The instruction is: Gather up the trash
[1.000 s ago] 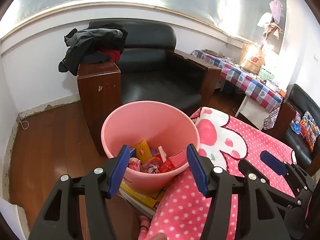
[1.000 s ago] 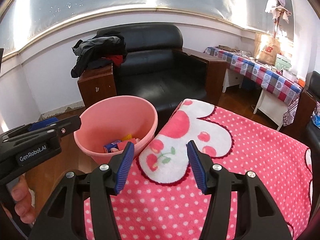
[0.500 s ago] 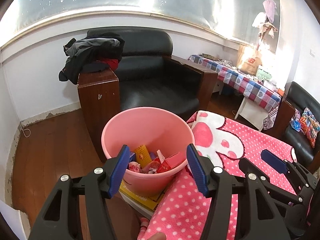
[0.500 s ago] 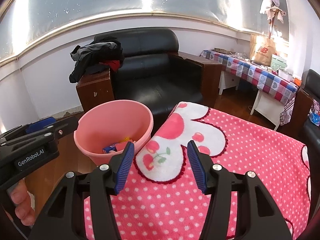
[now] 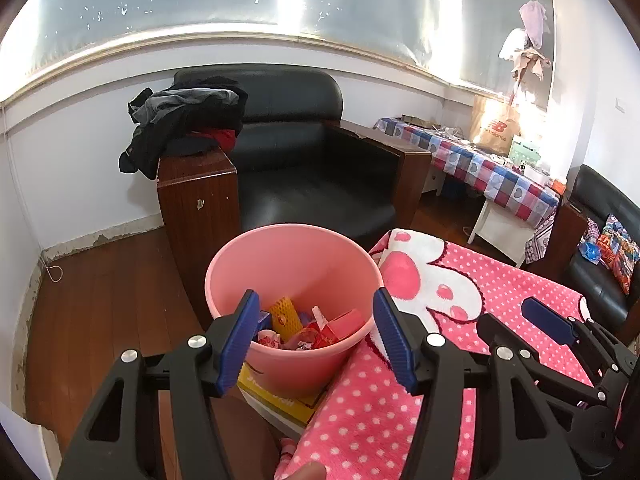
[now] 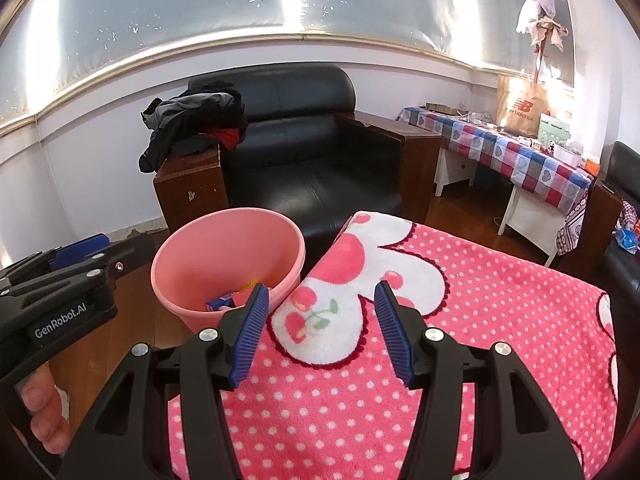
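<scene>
A pink bucket [image 5: 296,256] stands beside the pink polka-dot blanket [image 5: 500,292] and holds several pieces of trash [image 5: 316,326], among them a yellow wrapper and red packets. My left gripper [image 5: 316,340] is open and empty, just above the bucket's near rim. My right gripper [image 6: 320,330] is open and empty over the blanket [image 6: 500,320], to the right of the bucket [image 6: 228,248]. The right gripper also shows at the right in the left wrist view [image 5: 568,344]. No loose trash shows on the blanket.
A black leather armchair [image 5: 316,168] with wooden arms stands behind the bucket, with clothes [image 5: 180,128] piled on its left arm. A checked-cloth table [image 5: 472,168] stands at the right. The bucket rests on a yellow box [image 5: 280,394]. Wooden floor [image 5: 100,300] lies to the left.
Both grippers have drawn back and tilted up a little, so the bucket sits lower and smaller in both views. Both stay open and empty.
</scene>
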`<move>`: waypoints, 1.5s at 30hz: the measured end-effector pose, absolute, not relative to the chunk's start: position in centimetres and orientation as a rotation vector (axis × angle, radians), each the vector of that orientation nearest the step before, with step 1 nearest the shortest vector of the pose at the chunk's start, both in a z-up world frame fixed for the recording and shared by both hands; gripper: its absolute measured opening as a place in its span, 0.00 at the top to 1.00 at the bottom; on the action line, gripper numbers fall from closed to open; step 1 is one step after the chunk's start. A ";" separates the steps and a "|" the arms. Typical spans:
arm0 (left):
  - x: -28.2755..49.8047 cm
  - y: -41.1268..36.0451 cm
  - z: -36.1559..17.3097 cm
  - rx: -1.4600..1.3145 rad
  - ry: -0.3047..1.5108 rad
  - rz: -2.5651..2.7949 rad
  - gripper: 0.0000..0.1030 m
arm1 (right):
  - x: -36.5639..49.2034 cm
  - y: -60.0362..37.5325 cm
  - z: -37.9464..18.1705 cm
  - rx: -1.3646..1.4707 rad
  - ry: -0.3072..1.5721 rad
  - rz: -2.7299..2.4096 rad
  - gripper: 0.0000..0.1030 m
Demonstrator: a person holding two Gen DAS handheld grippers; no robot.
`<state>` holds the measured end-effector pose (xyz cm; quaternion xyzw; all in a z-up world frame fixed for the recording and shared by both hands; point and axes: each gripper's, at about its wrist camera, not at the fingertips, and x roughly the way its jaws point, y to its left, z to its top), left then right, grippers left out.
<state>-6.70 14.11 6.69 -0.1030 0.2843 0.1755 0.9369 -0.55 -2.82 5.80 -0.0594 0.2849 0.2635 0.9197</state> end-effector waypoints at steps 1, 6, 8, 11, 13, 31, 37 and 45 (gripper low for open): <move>-6.8 14.1 6.7 -0.209 0.579 0.358 0.43 | -0.6 -2.8 5.8 -0.122 0.585 0.541 0.46; -7.0 14.0 6.8 -0.208 0.572 0.357 0.43 | -0.7 -2.9 5.8 -0.123 0.583 0.541 0.46; -7.1 14.0 6.9 -0.207 0.571 0.356 0.43 | -0.8 -2.9 5.9 -0.124 0.581 0.540 0.46; -7.2 13.8 7.0 -0.204 0.565 0.356 0.43 | -1.0 -2.9 6.1 -0.128 0.577 0.542 0.46; -7.3 13.7 7.1 -0.199 0.558 0.357 0.43 | -1.1 -2.9 6.2 -0.132 0.575 0.540 0.46; -7.8 13.7 7.4 -0.200 0.546 0.353 0.43 | -1.5 -2.7 6.5 -0.140 0.568 0.542 0.46; -8.0 13.6 7.4 -0.192 0.548 0.351 0.43 | -1.5 -2.7 6.5 -0.141 0.568 0.543 0.46; -8.0 13.5 7.2 -0.191 0.553 0.347 0.43 | -1.5 -2.6 6.5 -0.140 0.568 0.542 0.46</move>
